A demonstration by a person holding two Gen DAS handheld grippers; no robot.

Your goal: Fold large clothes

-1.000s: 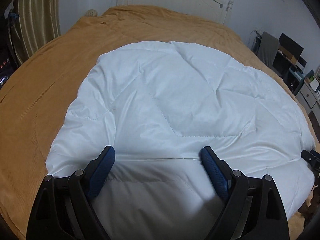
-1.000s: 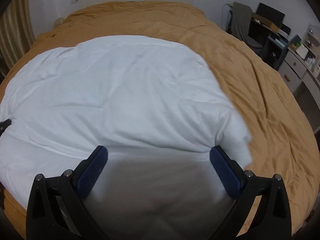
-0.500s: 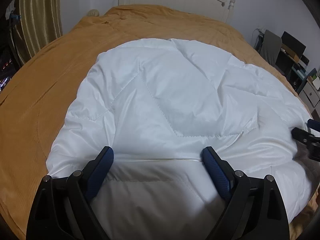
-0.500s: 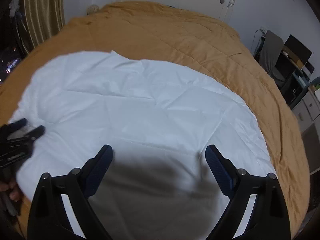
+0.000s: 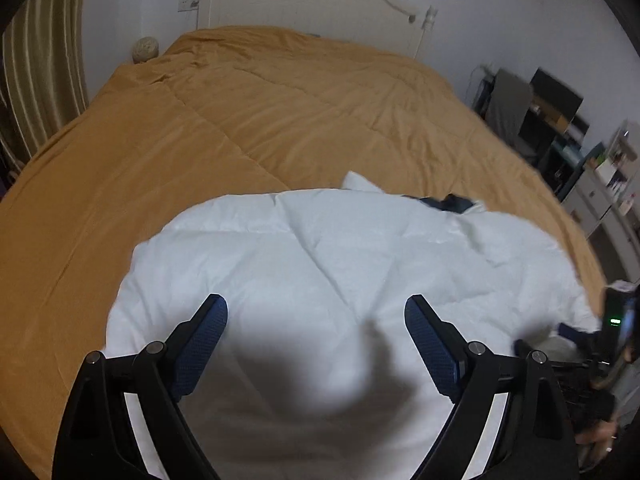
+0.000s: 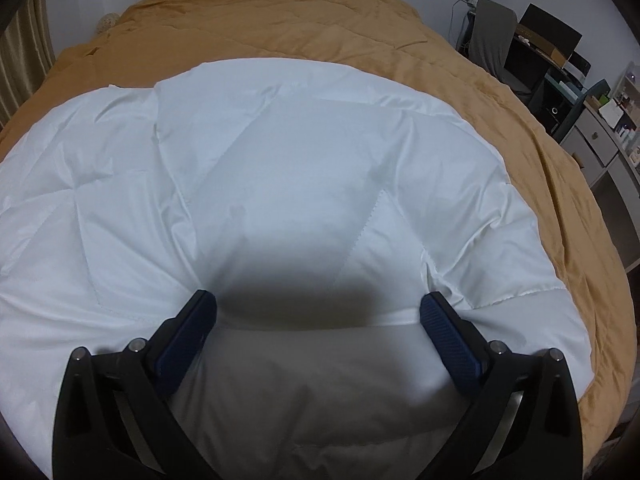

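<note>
A large white quilted garment [image 5: 320, 264] lies spread on an orange bedspread [image 5: 200, 128]; it also fills the right wrist view [image 6: 280, 168]. A dark blue lining patch [image 5: 450, 203] shows at its far edge. My left gripper [image 5: 316, 320] is open, its blue pads over the near part of the garment, holding nothing. My right gripper [image 6: 318, 312] is open, its pads pressed down on the garment's near fold, empty. The right gripper also shows at the right edge of the left wrist view [image 5: 576, 344].
A white headboard [image 5: 320, 0] stands at the far end of the bed. A desk with a monitor and chair [image 6: 520, 40] and white drawers [image 6: 600, 140] stand to the right. Striped curtains [image 5: 36, 72] hang at the left. The bedspread [image 6: 560, 184] borders the garment.
The left gripper has drawn back and tilted up, so more bedspread shows beyond the garment. The right gripper has swung rightward and lowered onto the garment. Both stay open.
</note>
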